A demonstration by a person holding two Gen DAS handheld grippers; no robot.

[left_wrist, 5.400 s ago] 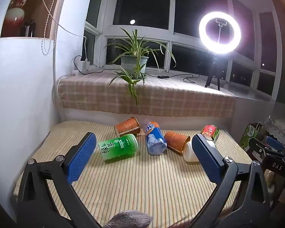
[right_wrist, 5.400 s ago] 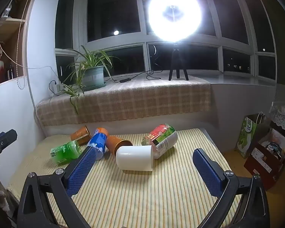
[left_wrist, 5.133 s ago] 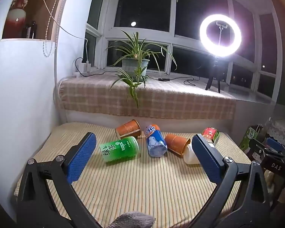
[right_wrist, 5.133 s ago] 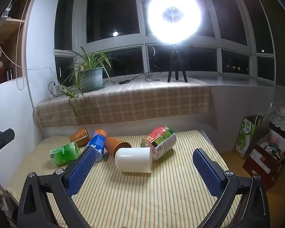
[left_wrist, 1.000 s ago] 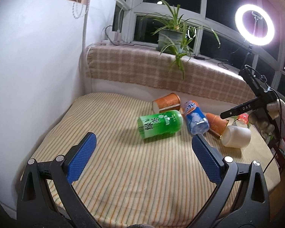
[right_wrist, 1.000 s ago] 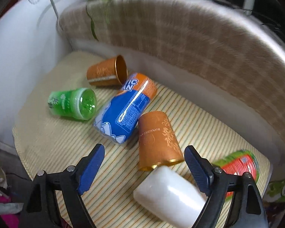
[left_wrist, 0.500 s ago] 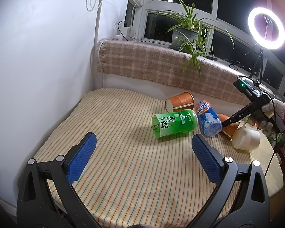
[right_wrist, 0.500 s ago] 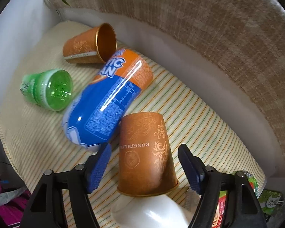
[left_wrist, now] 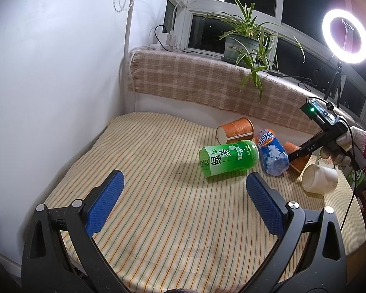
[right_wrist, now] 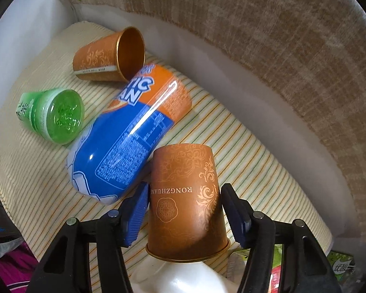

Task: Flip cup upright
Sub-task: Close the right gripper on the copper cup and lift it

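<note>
An orange paper cup [right_wrist: 185,202] with gold patterns lies on its side on the striped mat [right_wrist: 244,136], base pointing away from me. My right gripper [right_wrist: 184,207] is shut on it, one blue pad on each side of its wall. In the left wrist view the right gripper [left_wrist: 305,150] hides most of this cup [left_wrist: 299,162]. My left gripper [left_wrist: 183,206] is open and empty, low over the mat's near left part.
A second orange cup [right_wrist: 109,58], a blue and orange can [right_wrist: 131,141], a green cup [right_wrist: 53,118] and a white cup [right_wrist: 183,278] also lie on their sides around it. A plaid-covered ledge [left_wrist: 207,83] with a plant [left_wrist: 246,41] runs behind the mat.
My right gripper has come down over the nearer orange cup and its jaws have narrowed onto its sides. My left gripper has drifted back and left, still open.
</note>
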